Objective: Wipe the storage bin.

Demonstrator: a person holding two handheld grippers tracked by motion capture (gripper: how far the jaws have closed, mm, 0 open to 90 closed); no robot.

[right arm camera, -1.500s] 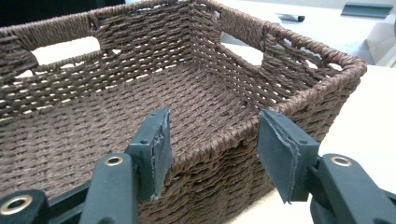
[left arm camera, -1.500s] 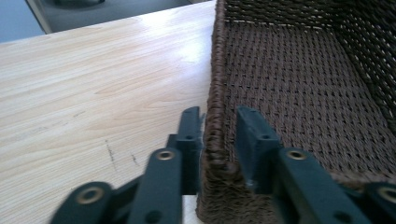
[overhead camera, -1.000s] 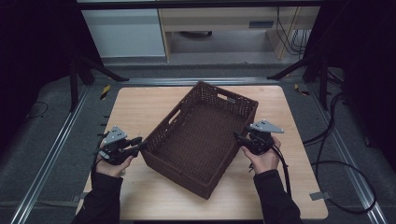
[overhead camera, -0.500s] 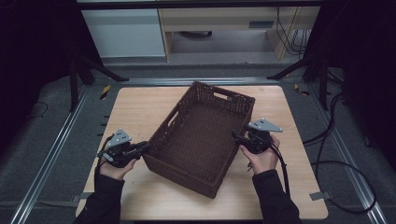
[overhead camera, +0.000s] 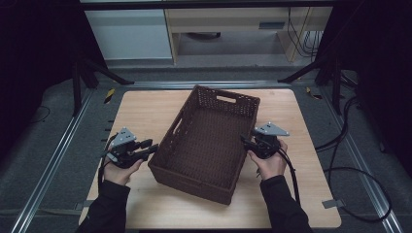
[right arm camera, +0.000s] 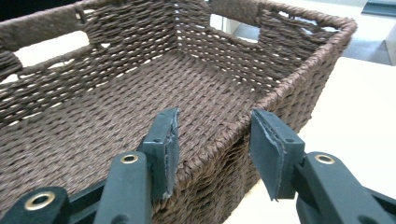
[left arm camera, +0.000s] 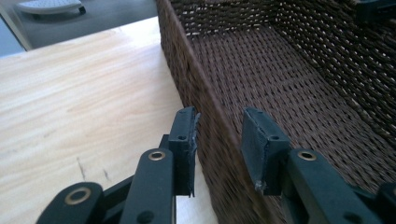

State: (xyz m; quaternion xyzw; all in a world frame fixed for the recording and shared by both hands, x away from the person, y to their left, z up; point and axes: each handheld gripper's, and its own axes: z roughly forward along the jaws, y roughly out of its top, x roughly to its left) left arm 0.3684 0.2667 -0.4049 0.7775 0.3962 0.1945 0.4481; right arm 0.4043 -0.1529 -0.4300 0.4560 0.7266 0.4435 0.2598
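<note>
A dark brown woven basket (overhead camera: 206,141) with nothing in it sits mid-table, its long axis running away from me. My left gripper (overhead camera: 151,147) is at the basket's left wall. In the left gripper view its jaws straddle that wall (left arm camera: 212,135), one pad outside and one inside, and my left gripper (left arm camera: 218,140) is shut on it. My right gripper (overhead camera: 245,141) is at the opposite long wall. Its jaws sit either side of the rim (right arm camera: 219,149), so my right gripper (right arm camera: 214,147) is shut on that wall.
The basket rests on a light wooden table (overhead camera: 145,111) with bare wood on both sides and in front. Handle cut-outs (right arm camera: 233,25) pierce the end walls. Metal rails (overhead camera: 53,160) and cables (overhead camera: 350,170) lie on the floor beside the table.
The basket has turned from a slanted lie to nearly square with the table. Both hands moved with it, the left toward me, the right slightly toward me.
</note>
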